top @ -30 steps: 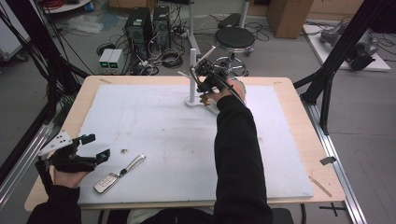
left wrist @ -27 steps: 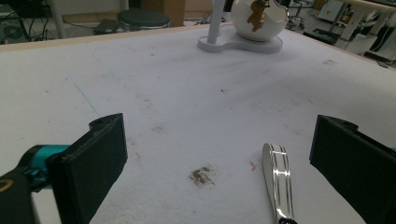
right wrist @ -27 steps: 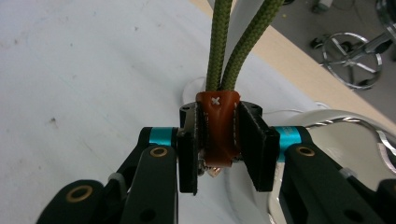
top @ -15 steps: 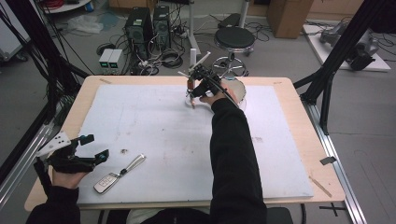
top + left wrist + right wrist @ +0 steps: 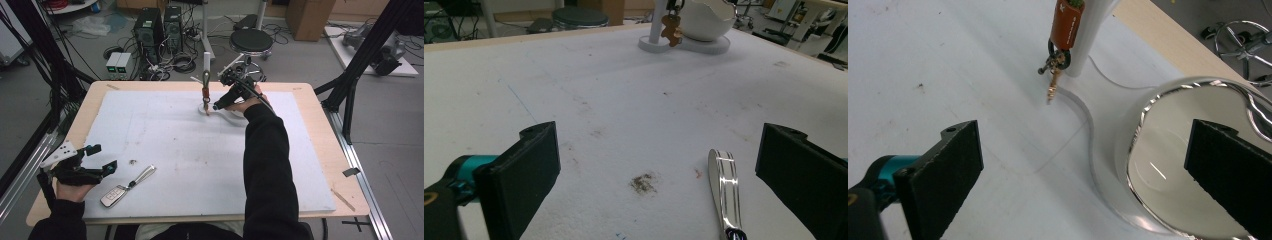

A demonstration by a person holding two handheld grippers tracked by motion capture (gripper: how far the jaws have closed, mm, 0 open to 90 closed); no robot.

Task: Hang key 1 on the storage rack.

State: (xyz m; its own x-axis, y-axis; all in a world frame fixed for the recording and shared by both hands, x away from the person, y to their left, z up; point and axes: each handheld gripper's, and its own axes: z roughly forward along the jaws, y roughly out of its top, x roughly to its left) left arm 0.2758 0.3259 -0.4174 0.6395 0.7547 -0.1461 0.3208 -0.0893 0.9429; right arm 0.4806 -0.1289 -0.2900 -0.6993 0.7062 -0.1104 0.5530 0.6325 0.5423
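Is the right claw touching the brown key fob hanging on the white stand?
Apart. In the right gripper view the right claw stands open, and bare table separates its jaws from the brown key fob hanging farther off.

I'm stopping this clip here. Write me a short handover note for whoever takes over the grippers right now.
Right gripper: open, jaws have just been opening, nothing between them, beside the white stand at the far edge.
Left gripper: open, empty, near the table's front left corner.
Done: brown key fob hangs on the stand, small key dangling below it.
Left: car key with its metal strap lies in front of the left gripper, untouched; probably next to hang.
White bowl sits by the stand.
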